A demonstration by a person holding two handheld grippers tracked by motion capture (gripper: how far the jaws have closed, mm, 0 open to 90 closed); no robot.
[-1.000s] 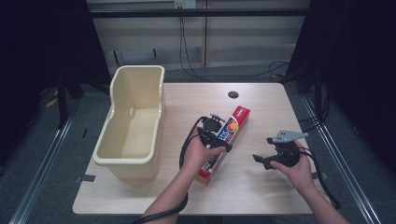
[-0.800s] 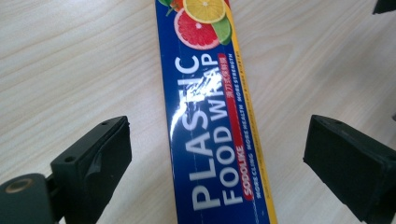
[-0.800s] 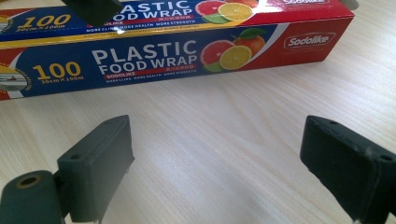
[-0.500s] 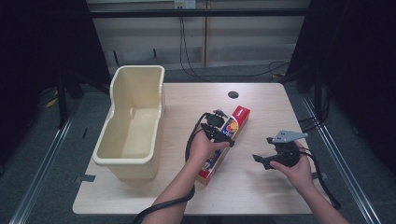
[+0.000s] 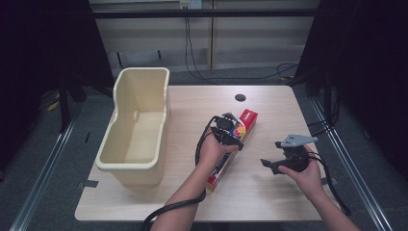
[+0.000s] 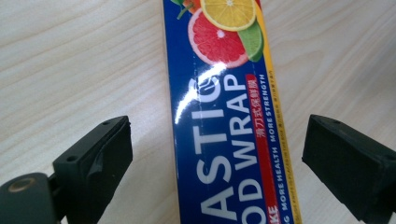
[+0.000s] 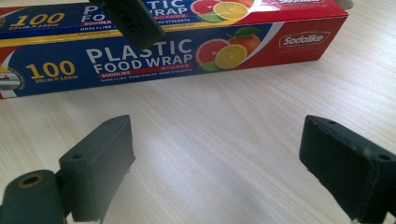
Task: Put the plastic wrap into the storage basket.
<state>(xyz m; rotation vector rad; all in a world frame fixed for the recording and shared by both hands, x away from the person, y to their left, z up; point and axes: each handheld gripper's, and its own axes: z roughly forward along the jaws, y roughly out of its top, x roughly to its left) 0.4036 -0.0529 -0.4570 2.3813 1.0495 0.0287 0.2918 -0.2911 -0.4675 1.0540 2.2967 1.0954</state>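
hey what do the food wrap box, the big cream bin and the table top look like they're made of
The food wrap box looks like glossy printed cardboard: bright glare across the lettering, sharp folded edges. The cream bin looks like moulded plastic, smooth with rounded corners and a rolled rim. The table top shows pale wood grain with a matte finish; whether solid wood or laminate can't be told.

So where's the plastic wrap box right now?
The plastic food wrap box lies mid-table in the high view, right of the cream tub, under the open left gripper.
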